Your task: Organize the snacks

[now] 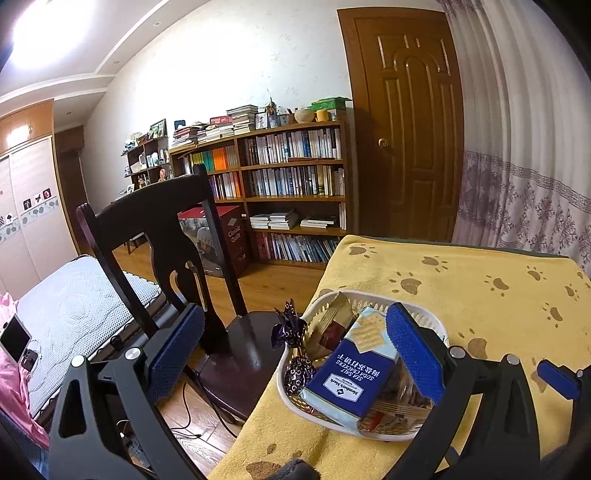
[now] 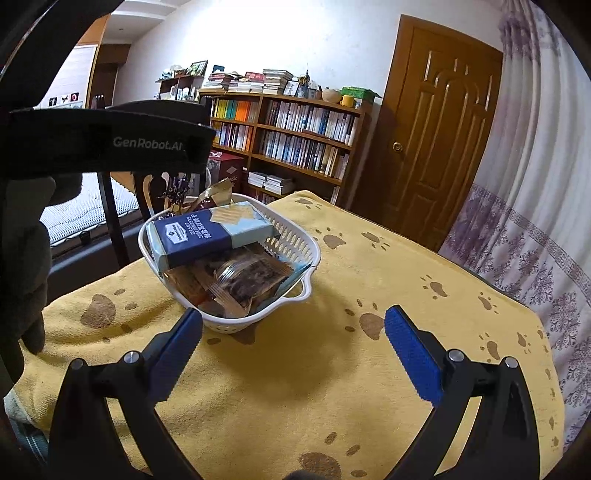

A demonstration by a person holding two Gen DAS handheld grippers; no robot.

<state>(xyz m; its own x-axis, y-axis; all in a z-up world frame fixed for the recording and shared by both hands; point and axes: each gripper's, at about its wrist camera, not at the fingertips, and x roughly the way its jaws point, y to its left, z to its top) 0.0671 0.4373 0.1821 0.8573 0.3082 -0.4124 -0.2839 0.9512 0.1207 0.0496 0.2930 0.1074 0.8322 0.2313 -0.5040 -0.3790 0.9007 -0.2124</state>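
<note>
Left gripper (image 1: 295, 347) wide open, nothing held, poised over white basket (image 1: 369, 297) at the bench's (image 1: 480, 295) left corner. Right gripper (image 2: 293, 354) also spread, empty, just short of it. Cracker pack (image 1: 354, 373) tops the heap, tilted; purple candy (image 1: 295, 371) at rim. Risk: nudged basket tips off the edge.

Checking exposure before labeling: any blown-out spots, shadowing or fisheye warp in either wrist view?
Left wrist: ceiling light blown out top left; door bows from fisheye; cracker pack text sharp. Right wrist: evenly lit, soft shadow beside the basket; left tool's body blocks upper left.
</note>
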